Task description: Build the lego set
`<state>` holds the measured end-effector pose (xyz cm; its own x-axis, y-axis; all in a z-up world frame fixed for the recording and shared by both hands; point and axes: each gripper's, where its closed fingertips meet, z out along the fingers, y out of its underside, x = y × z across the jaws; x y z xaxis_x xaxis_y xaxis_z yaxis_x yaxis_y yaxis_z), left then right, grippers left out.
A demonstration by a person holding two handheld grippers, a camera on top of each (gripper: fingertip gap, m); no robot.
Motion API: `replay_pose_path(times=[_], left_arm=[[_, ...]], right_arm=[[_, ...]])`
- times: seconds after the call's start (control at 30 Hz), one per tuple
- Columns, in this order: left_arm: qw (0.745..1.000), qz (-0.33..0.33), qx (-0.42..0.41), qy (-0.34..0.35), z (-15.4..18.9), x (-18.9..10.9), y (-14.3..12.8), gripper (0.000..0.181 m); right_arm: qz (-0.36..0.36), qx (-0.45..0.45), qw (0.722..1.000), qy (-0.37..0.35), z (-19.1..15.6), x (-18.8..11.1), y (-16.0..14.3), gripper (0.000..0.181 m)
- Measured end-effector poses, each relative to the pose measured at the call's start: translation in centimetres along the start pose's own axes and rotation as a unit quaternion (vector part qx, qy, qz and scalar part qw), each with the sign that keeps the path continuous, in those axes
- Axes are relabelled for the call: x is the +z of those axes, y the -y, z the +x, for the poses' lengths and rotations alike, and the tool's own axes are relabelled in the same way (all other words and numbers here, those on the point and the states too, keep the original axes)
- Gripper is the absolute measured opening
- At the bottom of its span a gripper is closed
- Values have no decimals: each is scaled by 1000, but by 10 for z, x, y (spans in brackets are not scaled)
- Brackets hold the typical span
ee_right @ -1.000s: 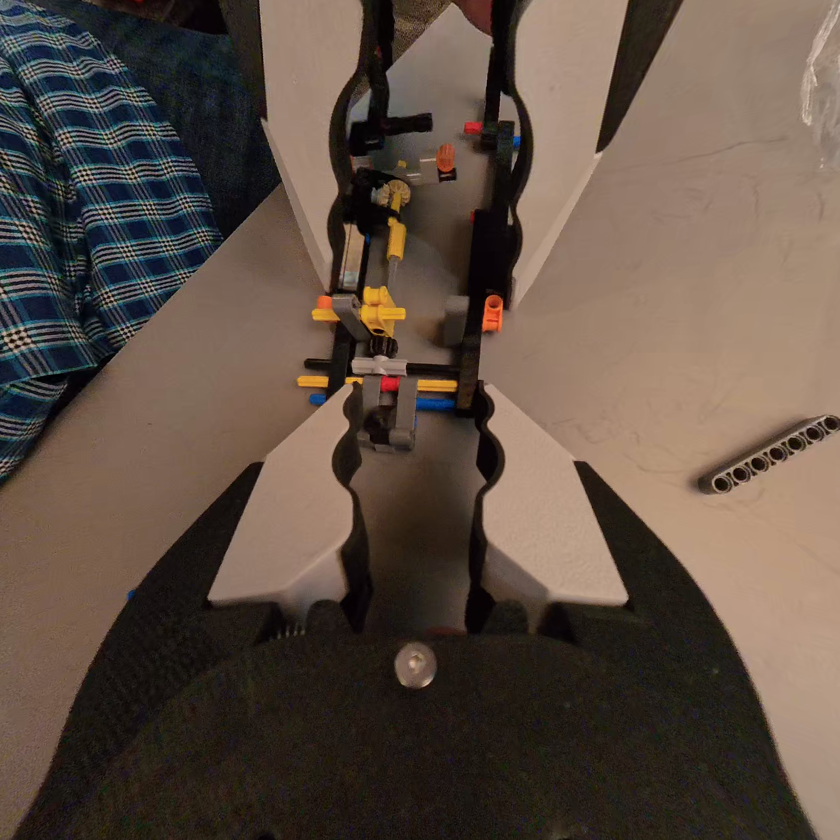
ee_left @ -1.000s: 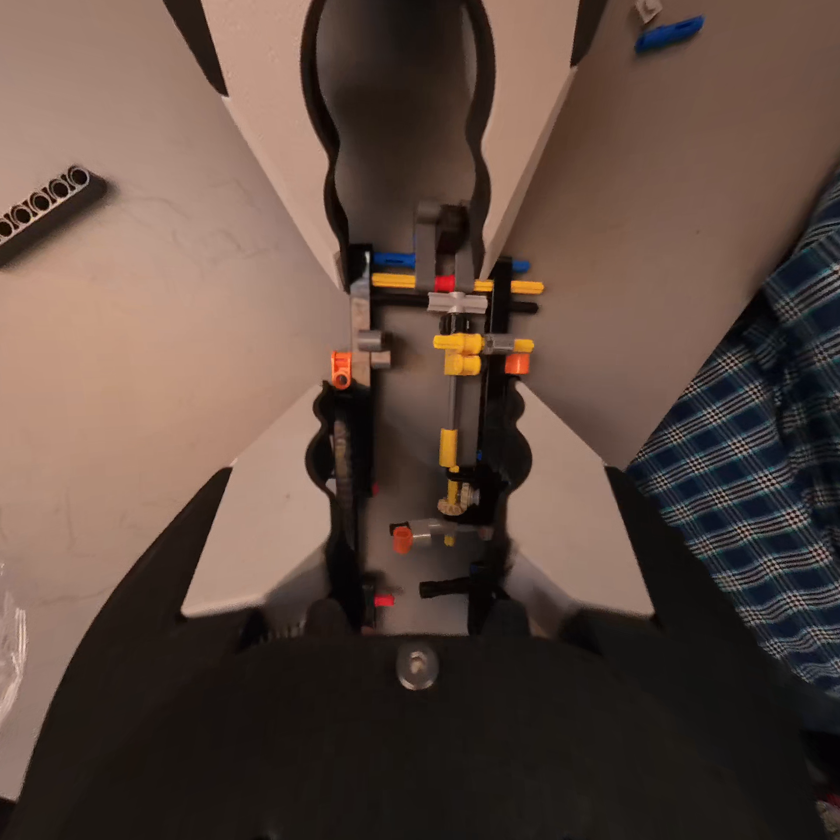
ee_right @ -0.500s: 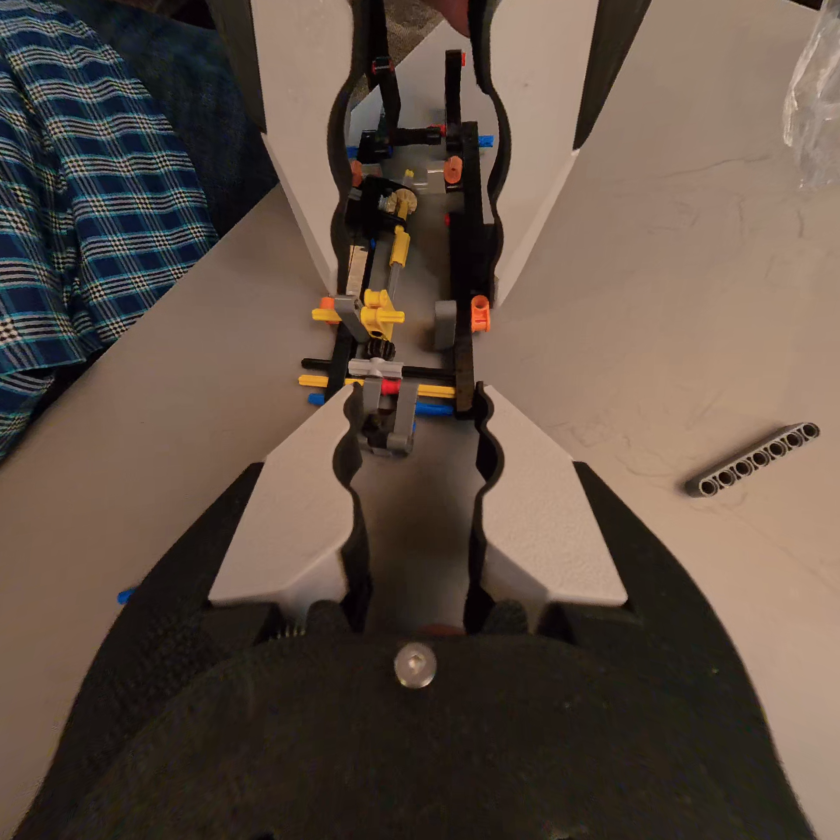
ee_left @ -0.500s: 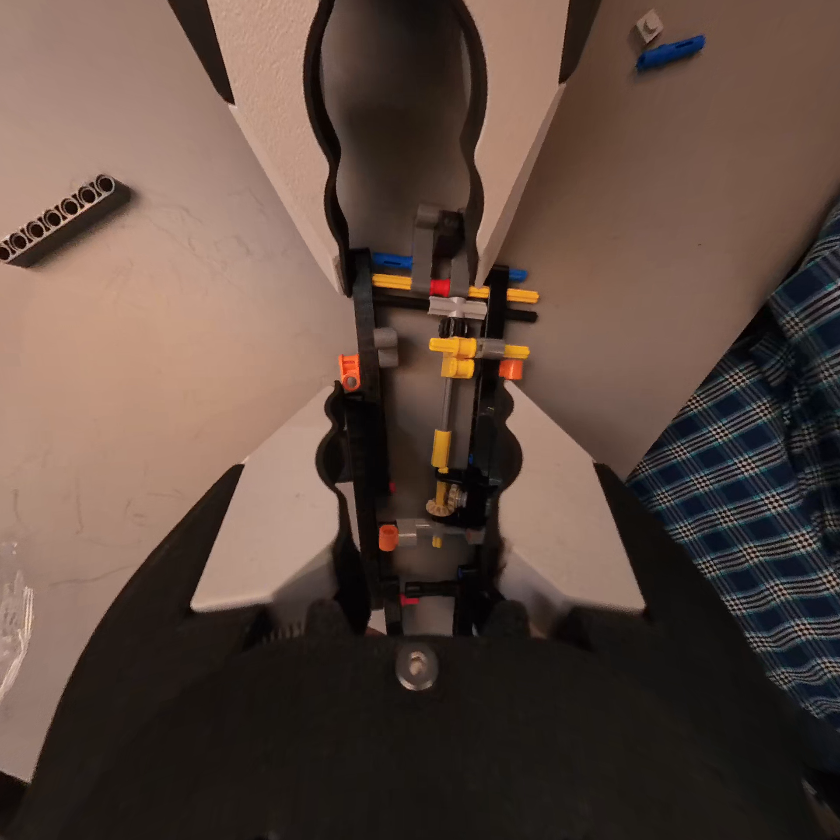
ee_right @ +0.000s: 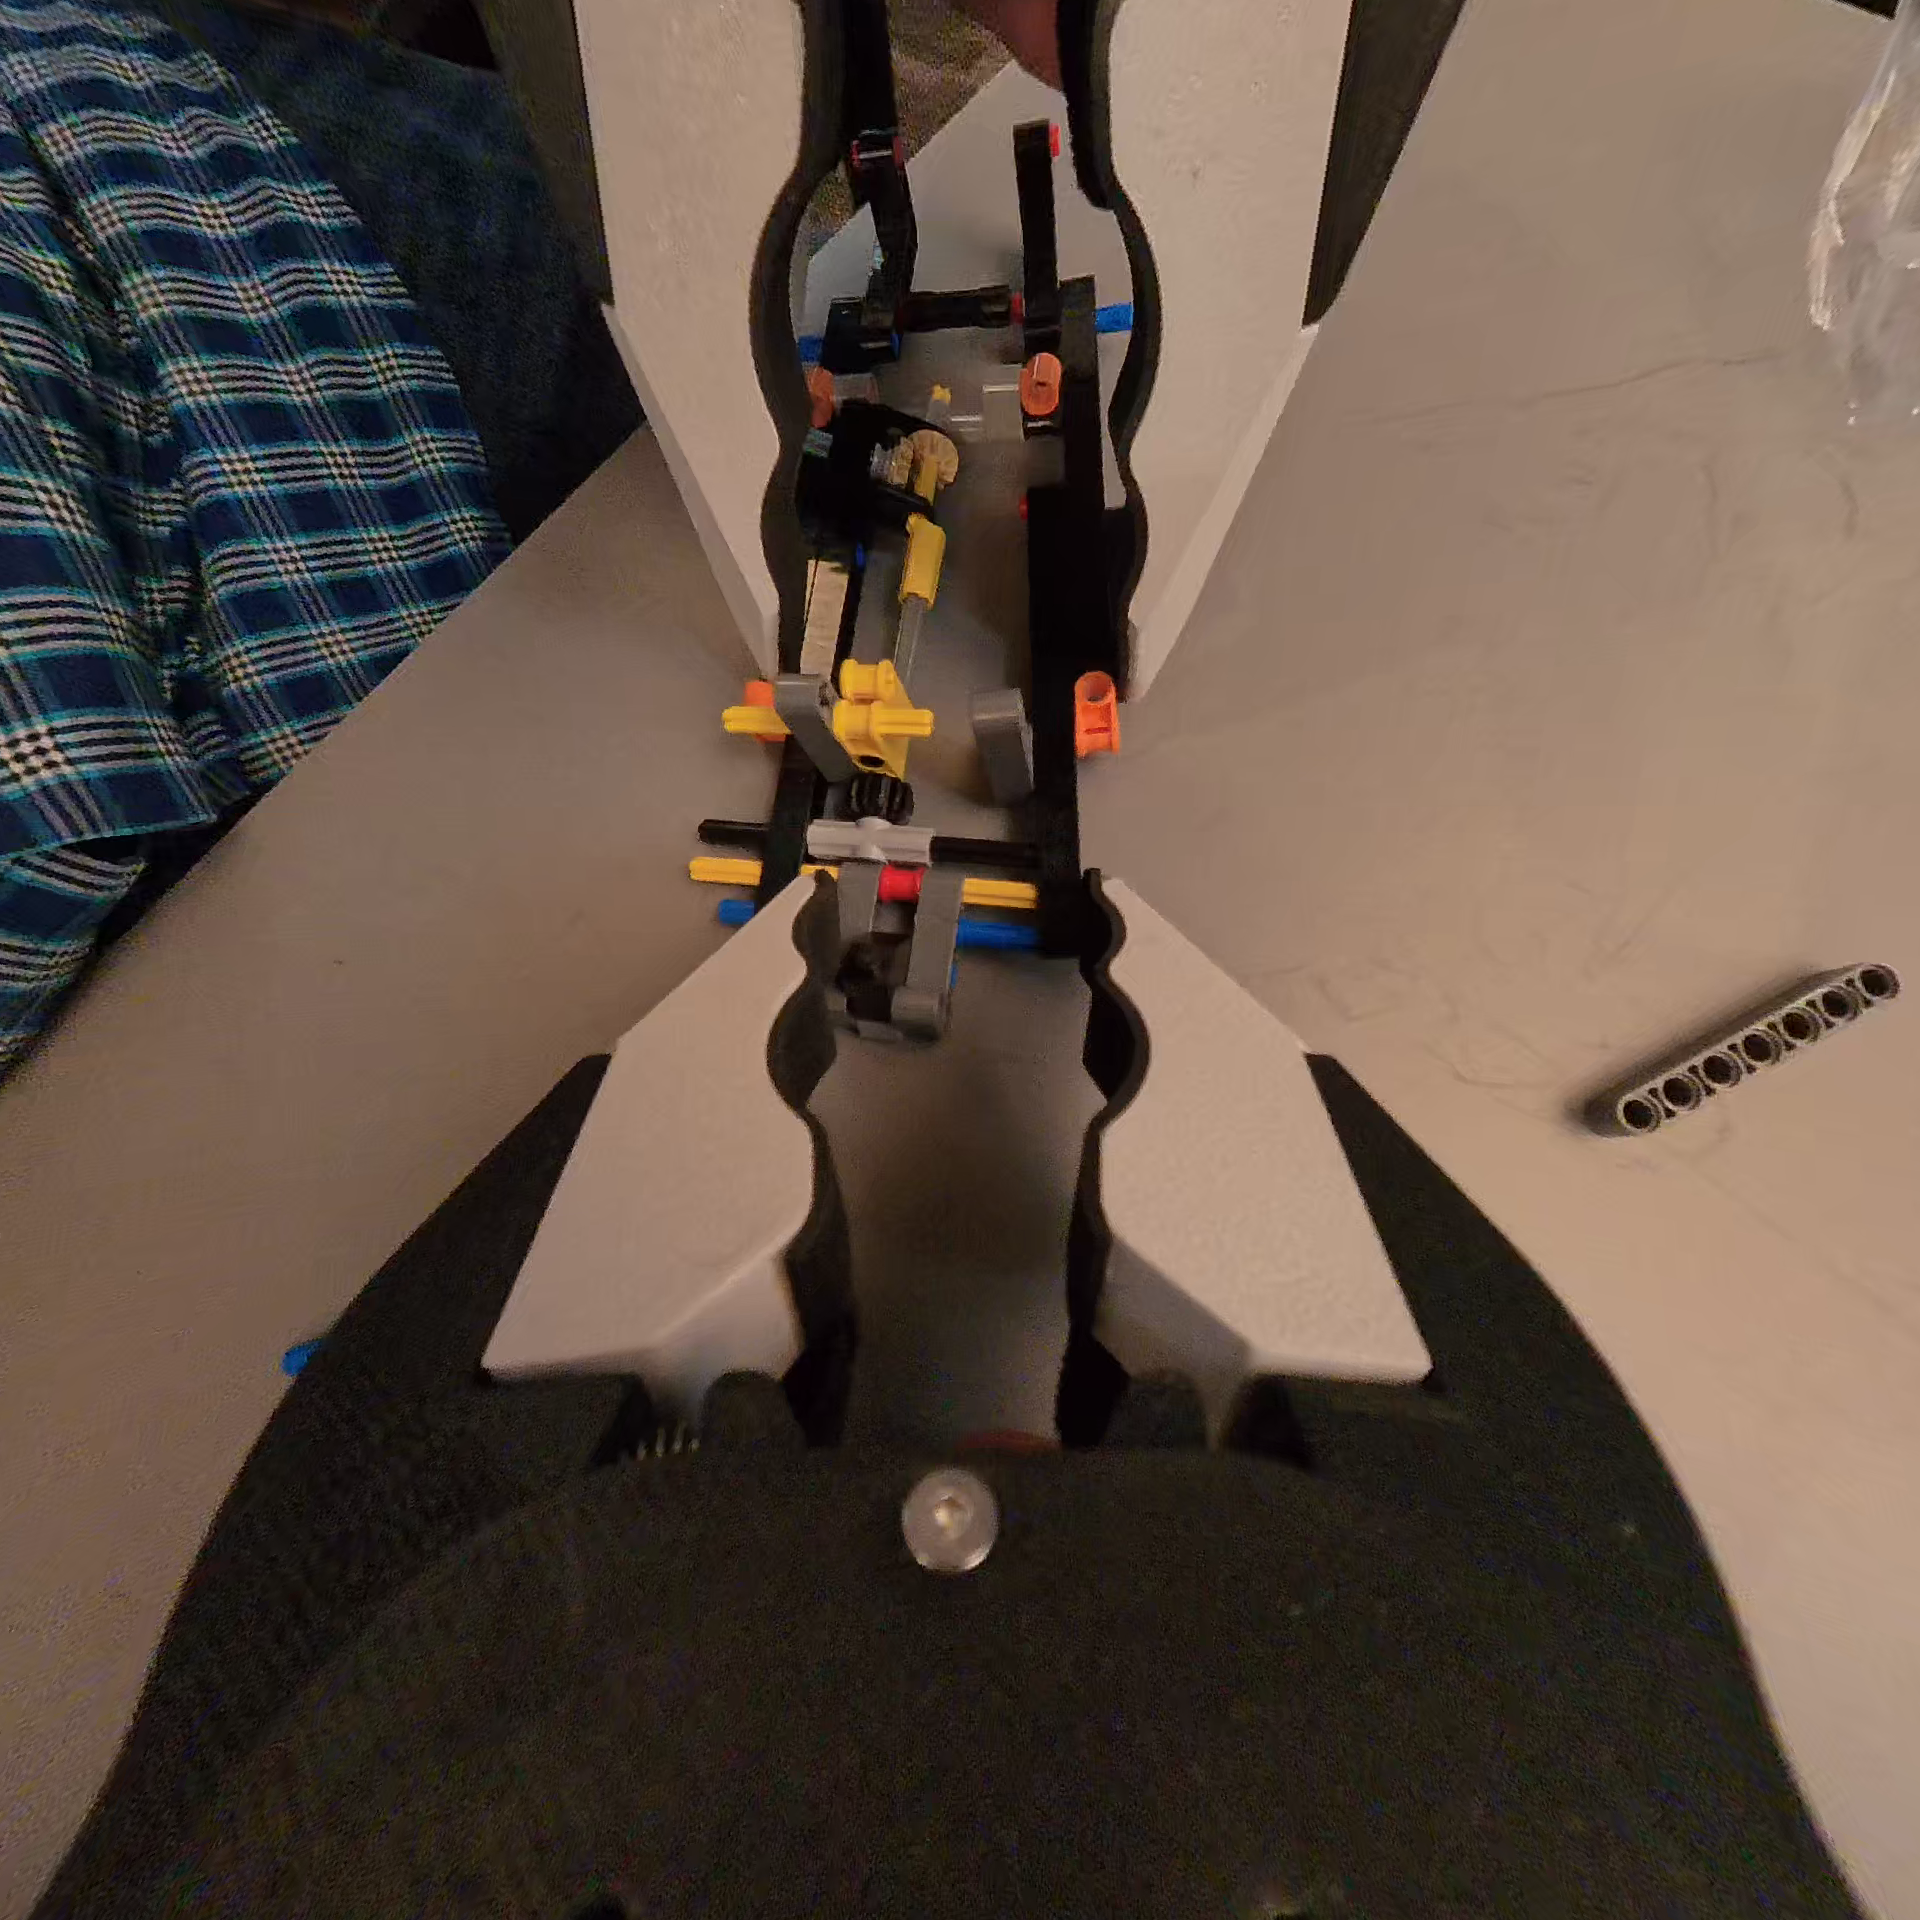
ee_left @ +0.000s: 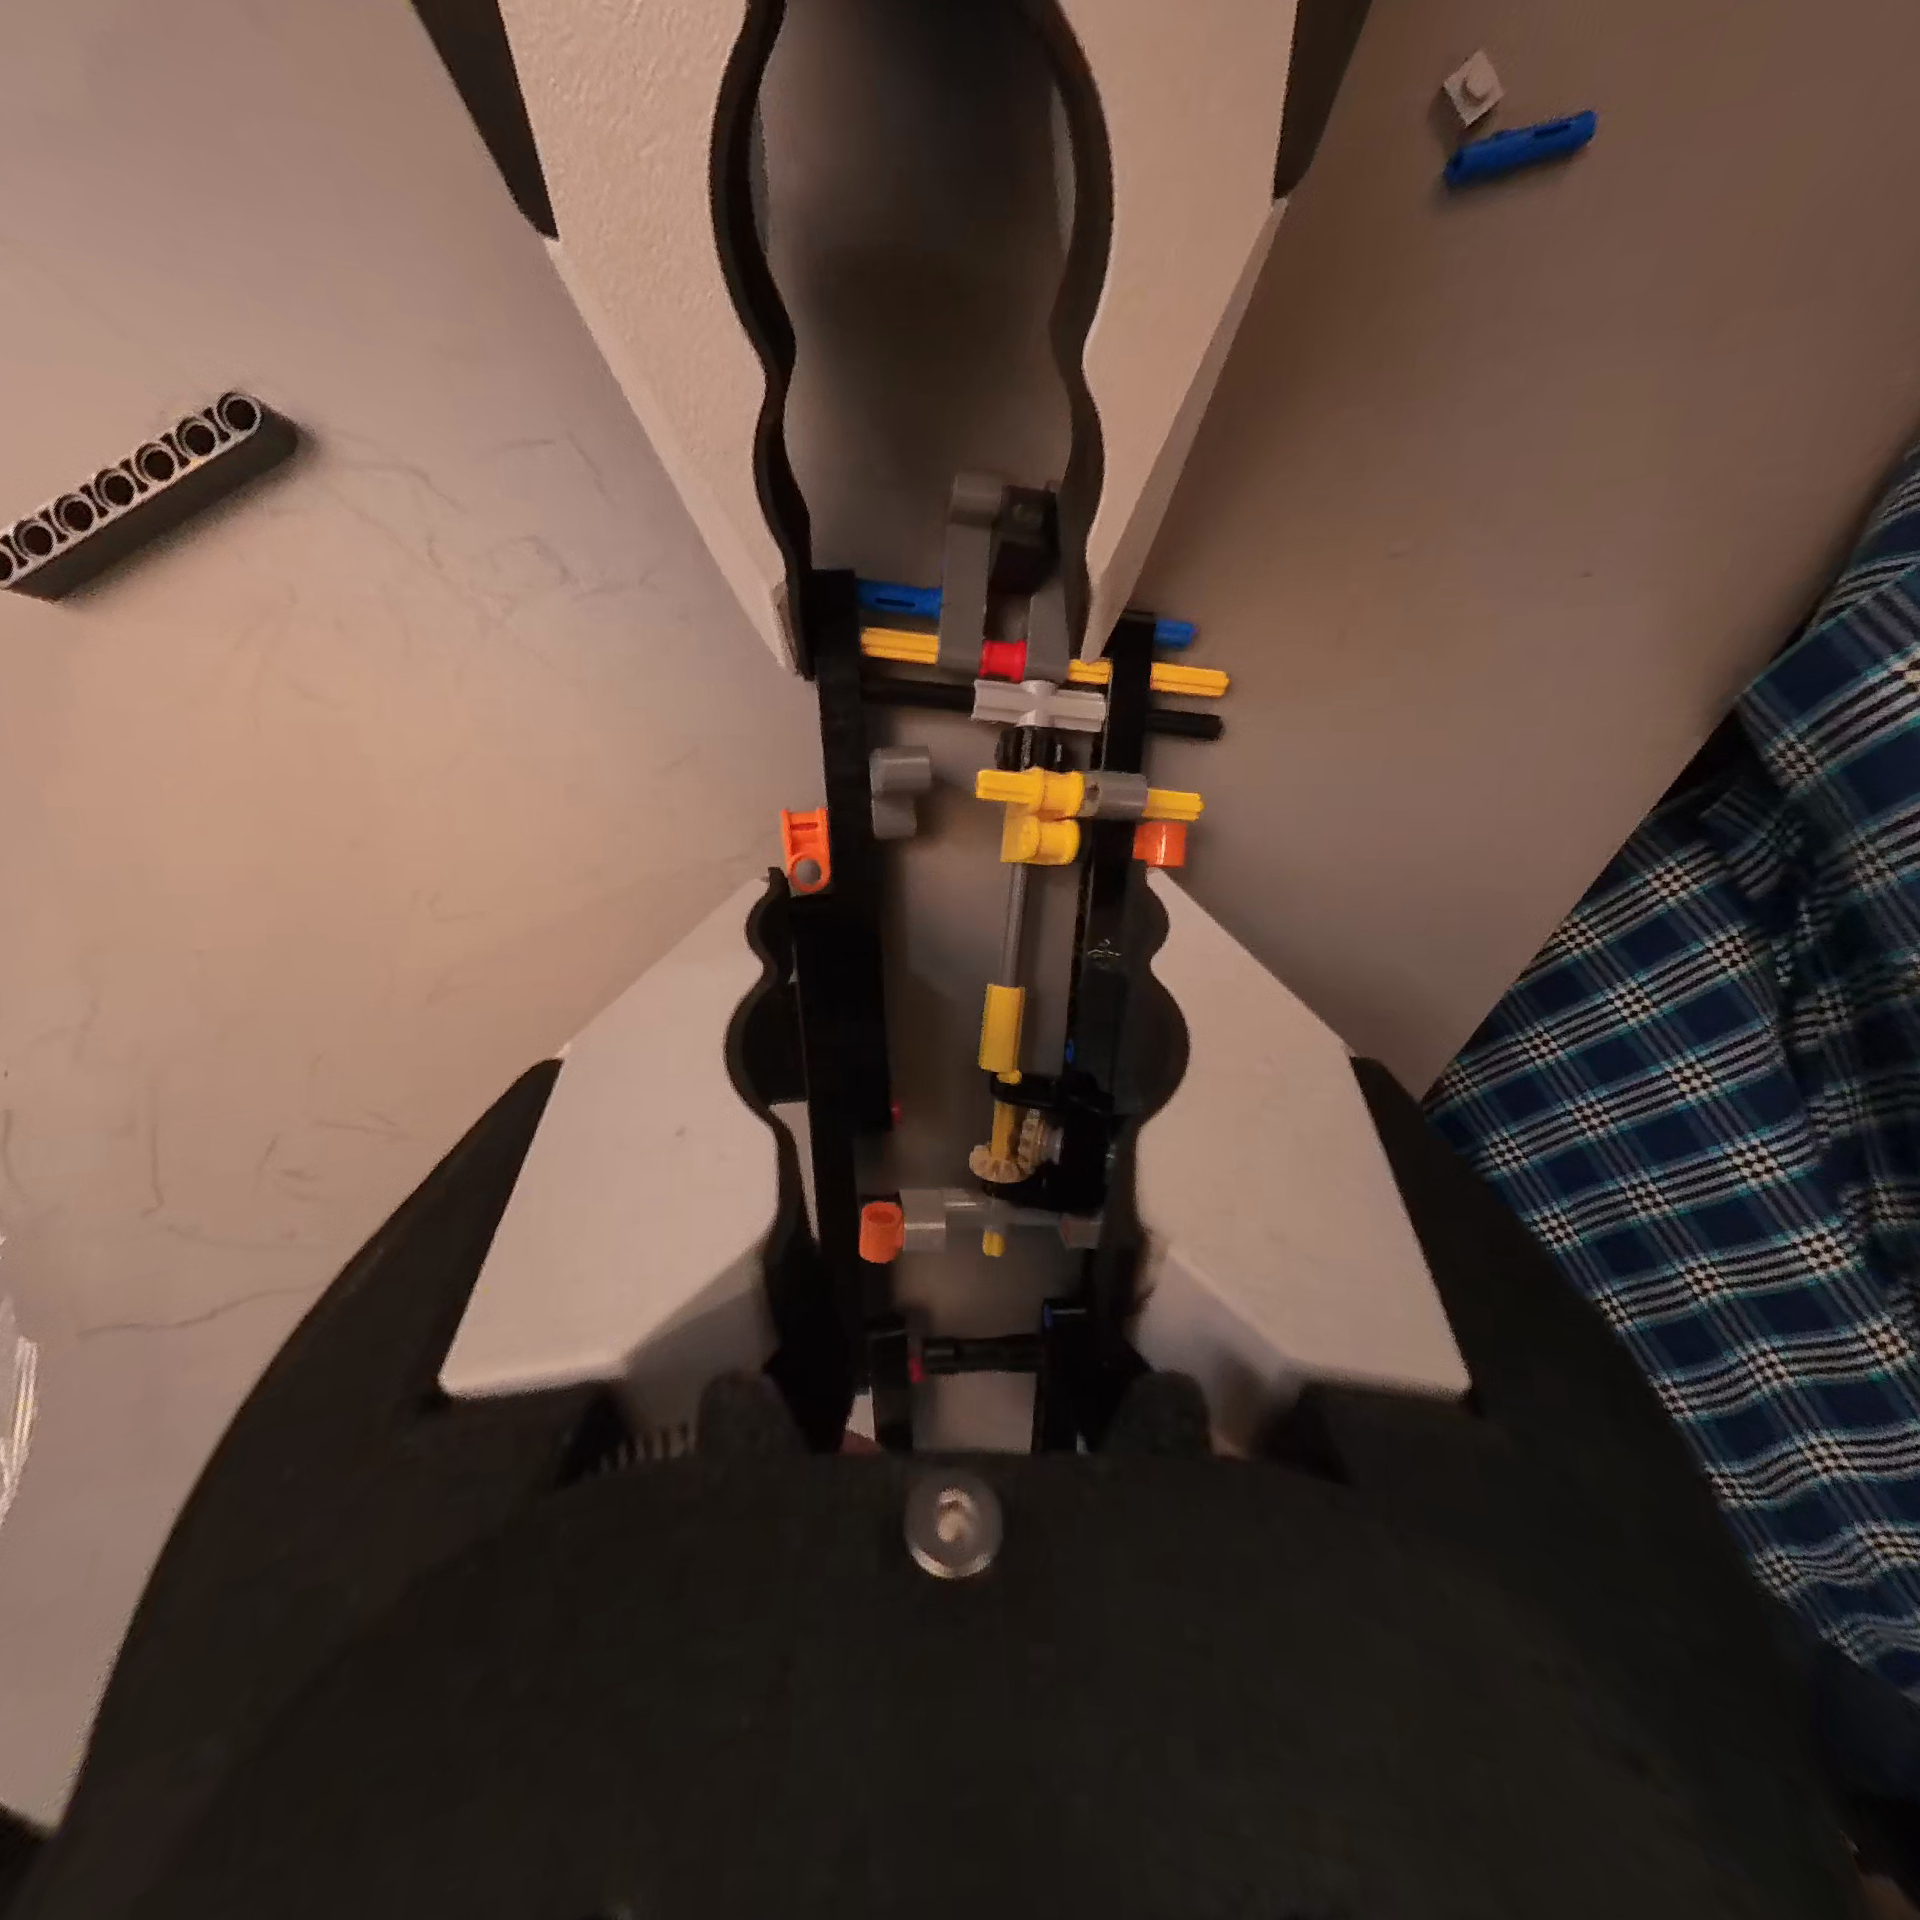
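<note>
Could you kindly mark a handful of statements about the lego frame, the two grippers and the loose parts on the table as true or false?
1. The left gripper is shut on the long lego frame. True.
2. The right gripper is at the same end of the frame as the left one. False: it grips the opposite end, facing the left gripper.
3. A grey beam with holes lies loose on the table. True.
4. The blue pin is plugged into that beam. False: it lies apart, beside a small grey piece.
5. A checked blue cloth shows past the table edge. True.
</note>
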<state>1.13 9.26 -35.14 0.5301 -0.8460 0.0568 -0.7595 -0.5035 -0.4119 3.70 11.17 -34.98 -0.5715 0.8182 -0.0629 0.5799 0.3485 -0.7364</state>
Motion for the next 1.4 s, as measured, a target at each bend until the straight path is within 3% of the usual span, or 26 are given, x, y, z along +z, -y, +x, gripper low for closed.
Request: replay_pose_path(times=[0.4, 0.53, 0.67, 1.4], left_arm=[[1000, 7, -7, -23, 2, 1, 0, 62], [1000, 15, -15, -23, 2, 2, 0, 62], [999, 15, -14, -25, 2, 2, 2, 62], [999, 19, 0, -31, 2, 3, 5, 60]], right_arm=[[-3, 20, 1000, 11, -1, 0, 0, 45], [-15, 29, 999, -1, 1, -2, -2, 54], [-6, 33, 999, -5, 0, -4, -3, 46], [21, 79, 995, 56, -4, -18, -4, 43]])
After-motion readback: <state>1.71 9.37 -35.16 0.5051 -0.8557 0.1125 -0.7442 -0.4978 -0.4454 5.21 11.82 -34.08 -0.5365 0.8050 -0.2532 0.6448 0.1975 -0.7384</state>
